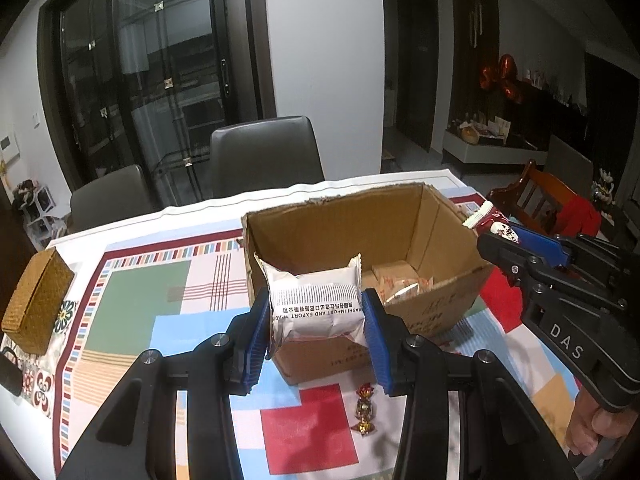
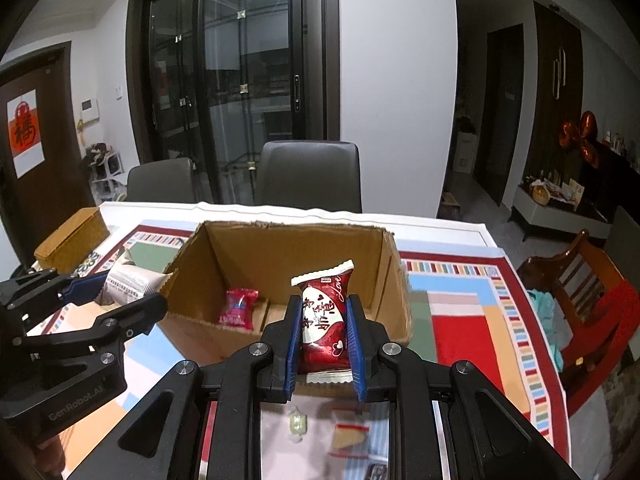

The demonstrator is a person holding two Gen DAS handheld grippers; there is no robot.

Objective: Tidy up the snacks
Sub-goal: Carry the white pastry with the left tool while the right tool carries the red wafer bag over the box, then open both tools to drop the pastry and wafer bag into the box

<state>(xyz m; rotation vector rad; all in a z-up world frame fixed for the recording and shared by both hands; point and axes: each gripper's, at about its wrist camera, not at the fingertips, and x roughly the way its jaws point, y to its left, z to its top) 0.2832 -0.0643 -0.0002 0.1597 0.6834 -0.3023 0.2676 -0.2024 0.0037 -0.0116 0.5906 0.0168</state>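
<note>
An open cardboard box [image 1: 400, 216] stands on the patterned tablecloth; it also shows in the right wrist view [image 2: 280, 248]. My left gripper [image 1: 316, 312] is shut on a white snack packet [image 1: 316, 300], held at the box's near left corner above the rim. My right gripper [image 2: 322, 316] is shut on a red snack packet [image 2: 324, 312], held over the box's near wall. Inside the box lie a pink-red packet [image 2: 238, 306] and a pale orange-printed packet [image 1: 404, 282]. The right gripper with its red packet [image 1: 490, 220] shows at the box's right side in the left view.
A woven brown box [image 1: 38, 300] sits at the table's left edge. A gold-red wrapped candy [image 1: 364, 408] lies on the cloth before the box. A pale candy [image 2: 296, 424] and a small wrapped piece [image 2: 350, 438] lie below my right gripper. Grey chairs [image 1: 266, 156] stand behind the table.
</note>
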